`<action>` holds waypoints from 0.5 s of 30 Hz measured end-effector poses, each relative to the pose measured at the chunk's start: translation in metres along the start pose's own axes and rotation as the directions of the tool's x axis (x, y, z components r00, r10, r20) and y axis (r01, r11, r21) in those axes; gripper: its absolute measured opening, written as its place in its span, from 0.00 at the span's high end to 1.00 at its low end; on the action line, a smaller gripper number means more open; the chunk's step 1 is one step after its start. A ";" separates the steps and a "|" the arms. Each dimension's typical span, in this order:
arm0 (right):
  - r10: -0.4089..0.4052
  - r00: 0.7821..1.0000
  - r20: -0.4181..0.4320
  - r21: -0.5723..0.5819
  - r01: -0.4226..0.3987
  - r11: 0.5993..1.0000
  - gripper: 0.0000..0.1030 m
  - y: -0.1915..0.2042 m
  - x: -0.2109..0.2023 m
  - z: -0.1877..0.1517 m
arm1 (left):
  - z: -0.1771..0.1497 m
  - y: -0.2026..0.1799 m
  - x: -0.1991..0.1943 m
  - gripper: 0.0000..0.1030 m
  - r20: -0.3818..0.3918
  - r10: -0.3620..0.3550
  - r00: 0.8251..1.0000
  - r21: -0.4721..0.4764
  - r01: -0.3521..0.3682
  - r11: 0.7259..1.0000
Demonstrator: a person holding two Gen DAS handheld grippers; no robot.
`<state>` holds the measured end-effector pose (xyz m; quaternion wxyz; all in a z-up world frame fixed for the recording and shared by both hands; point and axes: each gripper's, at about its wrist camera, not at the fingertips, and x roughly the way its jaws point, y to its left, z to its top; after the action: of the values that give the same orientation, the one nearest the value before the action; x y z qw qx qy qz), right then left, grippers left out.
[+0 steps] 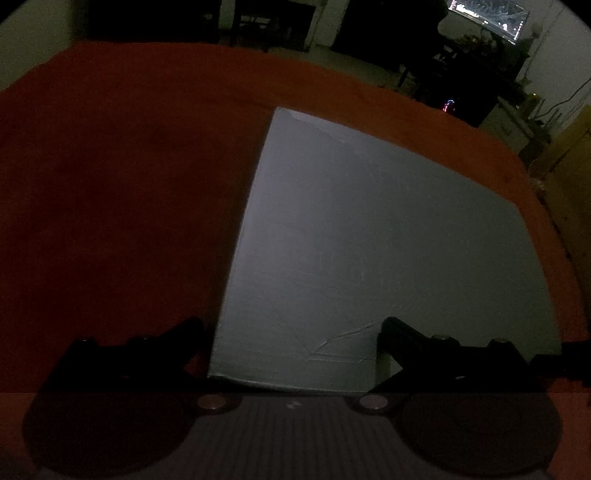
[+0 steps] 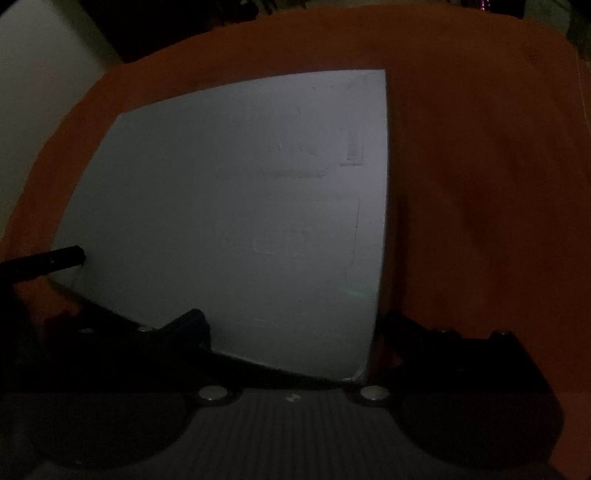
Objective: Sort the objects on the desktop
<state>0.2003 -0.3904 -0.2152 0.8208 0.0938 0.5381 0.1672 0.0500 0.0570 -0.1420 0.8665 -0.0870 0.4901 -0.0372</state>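
Note:
In very dim light a flat white sheet or board (image 1: 369, 240) lies on an orange-red tabletop (image 1: 110, 184). My left gripper (image 1: 291, 328) is open, its black fingers (image 1: 188, 332) spread wide either side of the sheet's near left corner. The sheet (image 2: 229, 203) carries faint printed marks in the right wrist view. There my right gripper (image 2: 291, 321) is open too, straddling the near right corner. A black bar (image 2: 55, 258), probably a finger of the left gripper, reaches onto the sheet's left edge. Nothing is held.
The tabletop's far edge (image 1: 332, 74) curves across the back. Beyond it are dark furniture, a lit monitor (image 1: 487, 14) at the upper right and a yellowish cabinet (image 1: 569, 155) at the right. A pale wall (image 2: 33, 92) stands left of the table.

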 end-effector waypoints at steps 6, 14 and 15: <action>-0.015 1.000 -0.002 0.010 0.015 1.000 0.00 0.002 0.000 0.004 | 0.000 -0.012 -0.012 0.01 -0.001 0.060 0.998 0.024 -0.060 0.998; -0.123 0.974 0.192 0.107 0.104 0.989 0.00 0.031 -0.057 0.000 | 0.000 -0.058 -0.070 0.01 0.083 0.129 0.988 0.037 -0.133 0.990; -0.144 0.966 0.213 0.107 0.124 0.987 0.00 0.040 -0.068 -0.003 | -0.003 -0.064 -0.080 0.01 0.095 0.145 0.985 0.040 -0.150 0.988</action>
<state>0.1656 -0.3790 -0.1456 0.8795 0.1132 0.4562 0.0748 0.0071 0.0055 -0.0639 0.8902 -0.0318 0.4540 0.0196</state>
